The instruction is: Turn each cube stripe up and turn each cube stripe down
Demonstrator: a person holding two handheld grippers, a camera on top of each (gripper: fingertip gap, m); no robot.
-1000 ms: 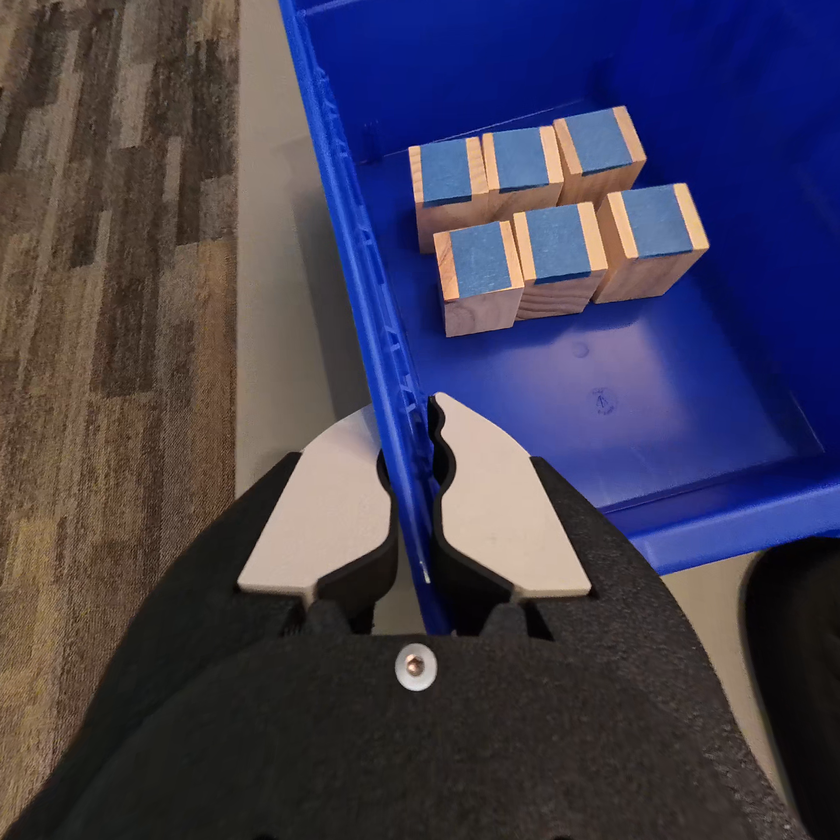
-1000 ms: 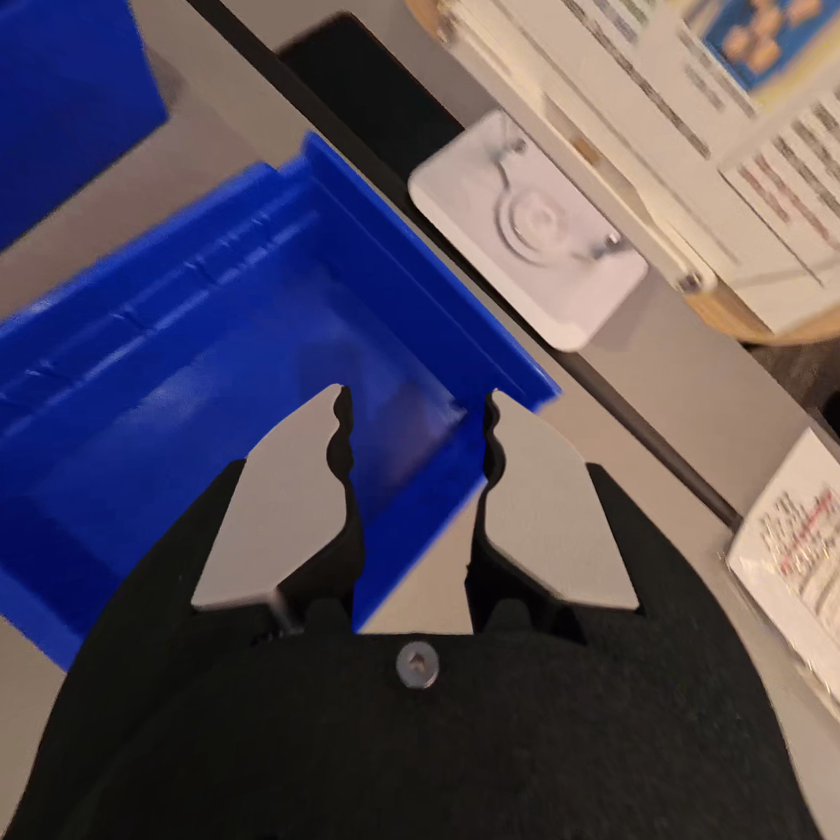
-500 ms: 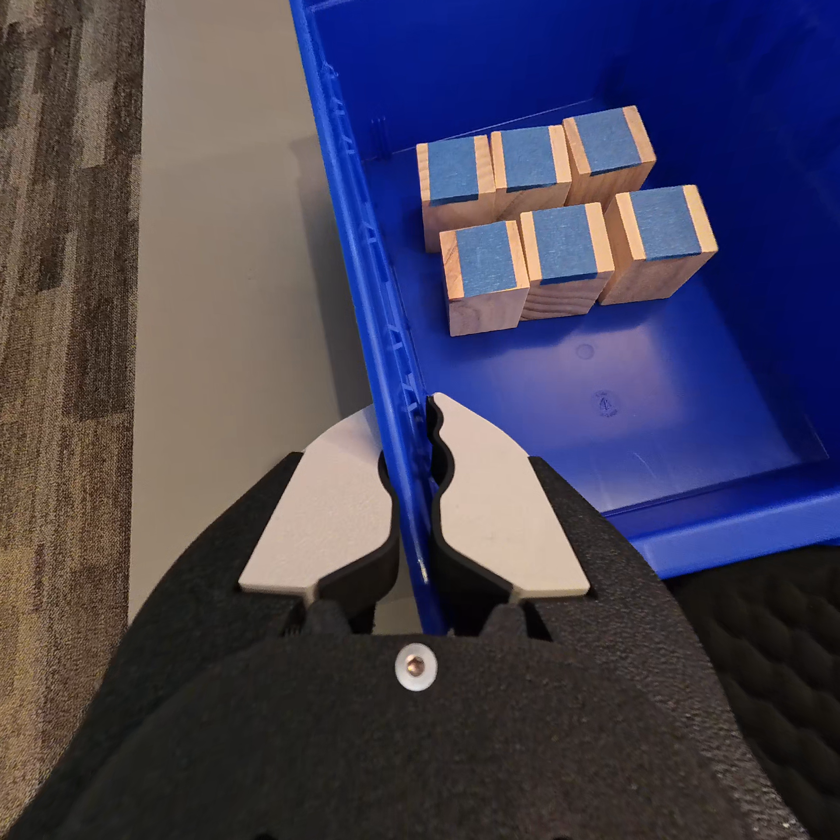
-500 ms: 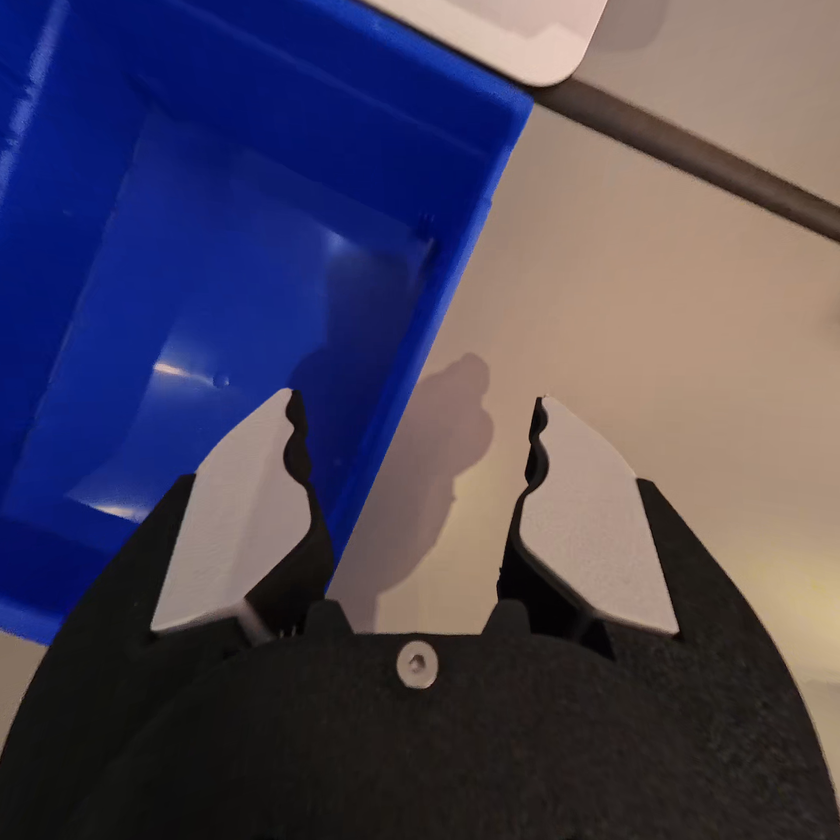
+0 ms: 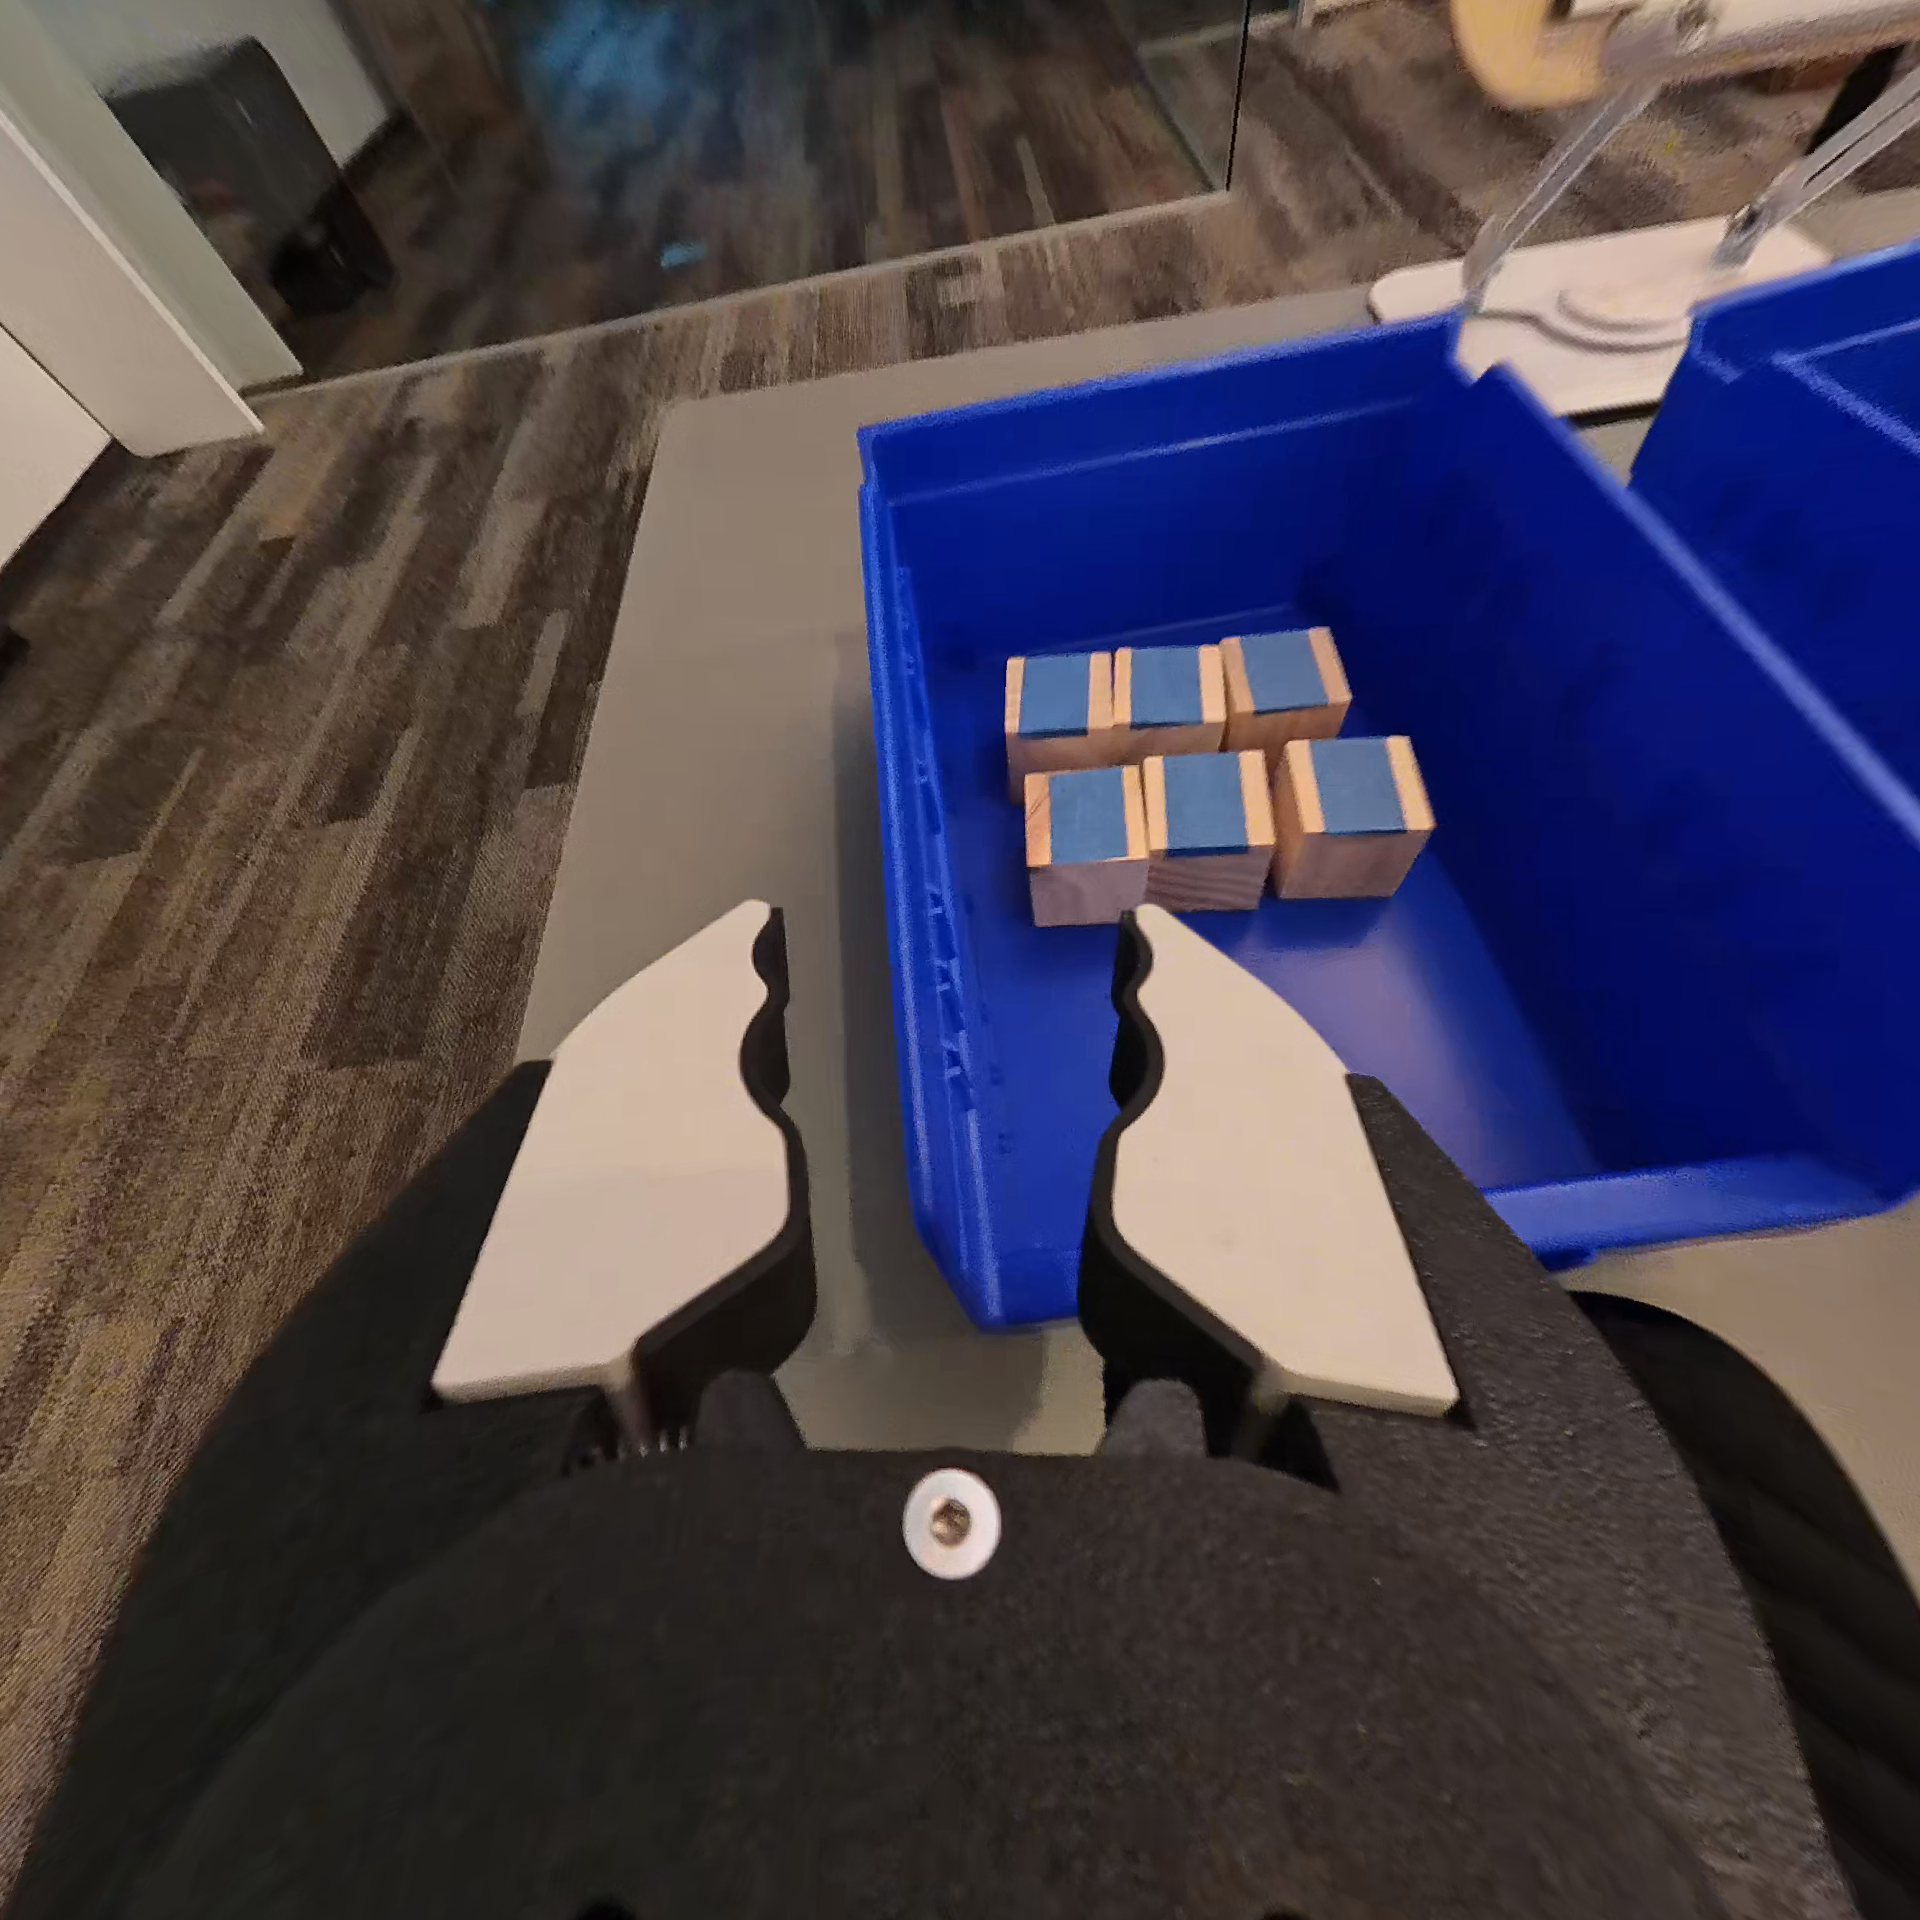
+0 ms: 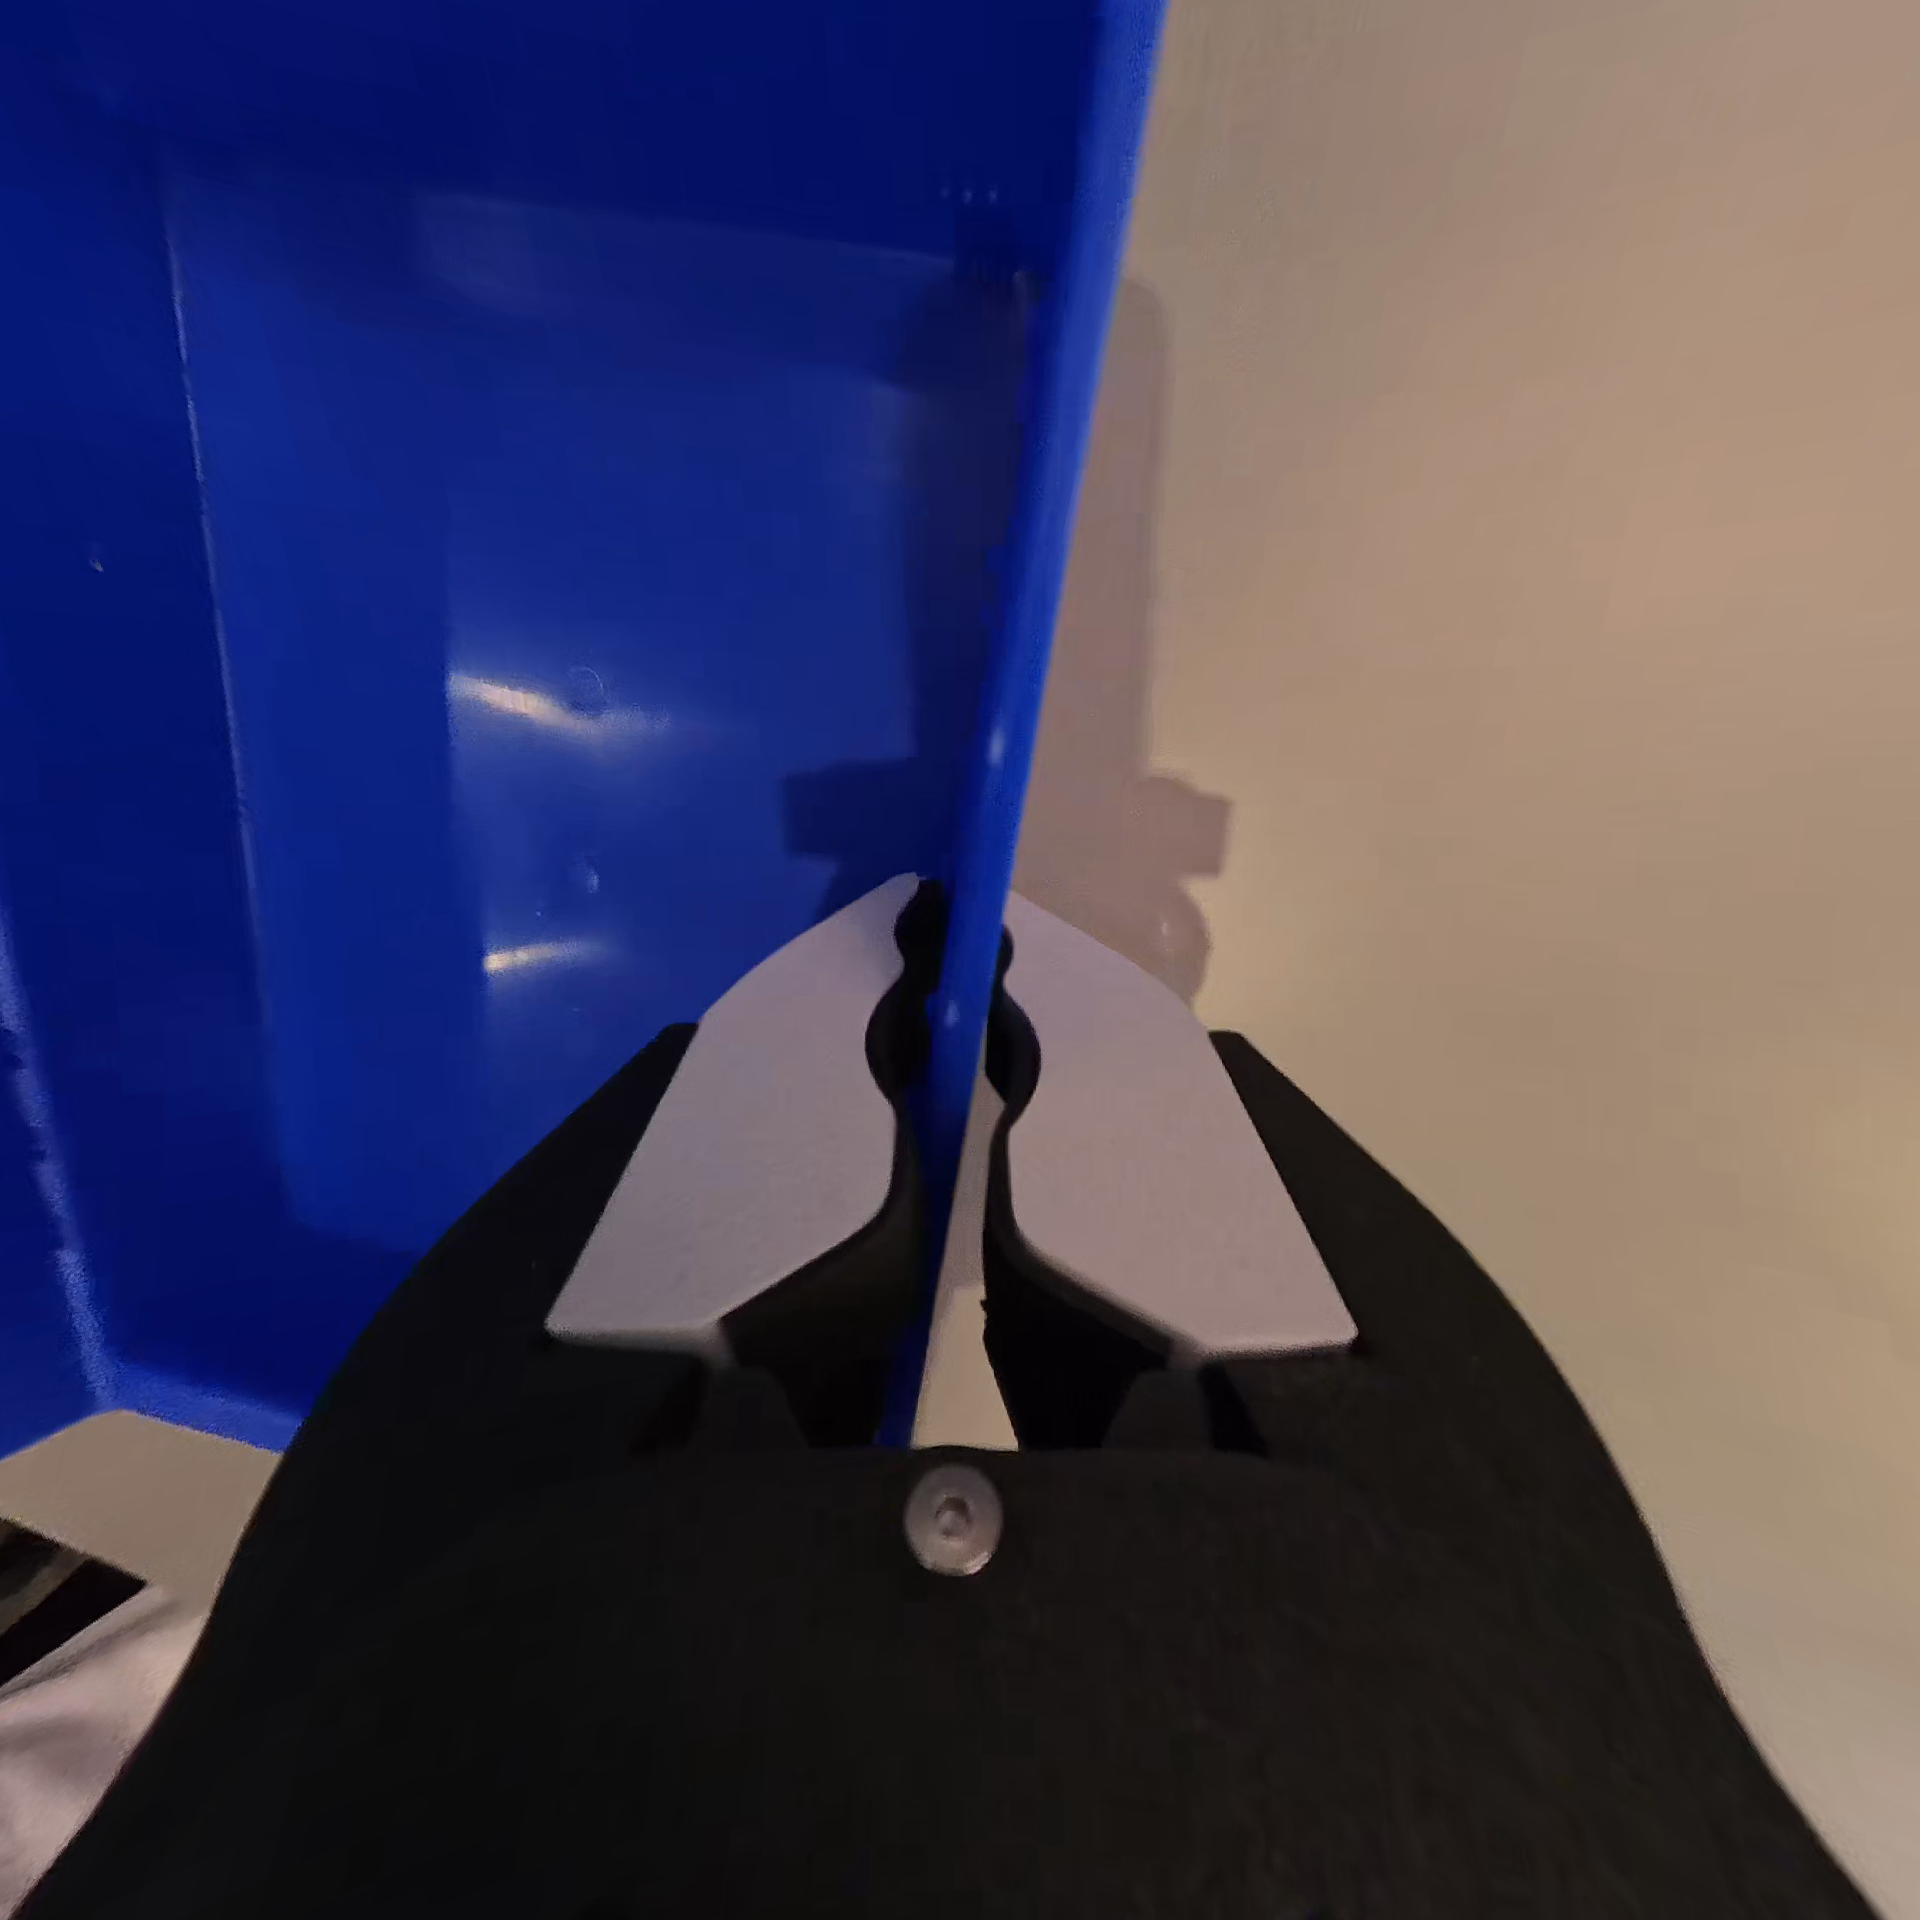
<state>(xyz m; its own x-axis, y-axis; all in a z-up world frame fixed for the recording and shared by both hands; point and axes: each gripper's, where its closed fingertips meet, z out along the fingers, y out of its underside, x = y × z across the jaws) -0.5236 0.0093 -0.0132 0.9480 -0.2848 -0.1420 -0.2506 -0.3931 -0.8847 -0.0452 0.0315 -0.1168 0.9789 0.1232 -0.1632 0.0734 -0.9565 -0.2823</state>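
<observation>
Several wooden cubes [image 5: 1205, 769] with blue stripes facing up sit in two rows inside a blue bin [image 5: 1662, 1195] in the left wrist view. My left gripper [image 5: 951, 920] is open and empty, raised above the bin's near left corner. In the right wrist view a second blue bin [image 6: 520, 675] shows an empty floor. My right gripper [image 6: 961, 909] is shut on that bin's right wall [image 6: 1049, 520].
The bins stand on a grey table [image 5: 717, 727] with patterned carpet [image 5: 260, 779] to the left. The second bin's corner [image 5: 1787, 436] shows at the right in the left wrist view. A white stand base [image 5: 1558, 301] lies behind the bins.
My left gripper let go of the cube bin's left wall, opened and lifted back. My right gripper moved to the empty bin's right wall and shut on it.
</observation>
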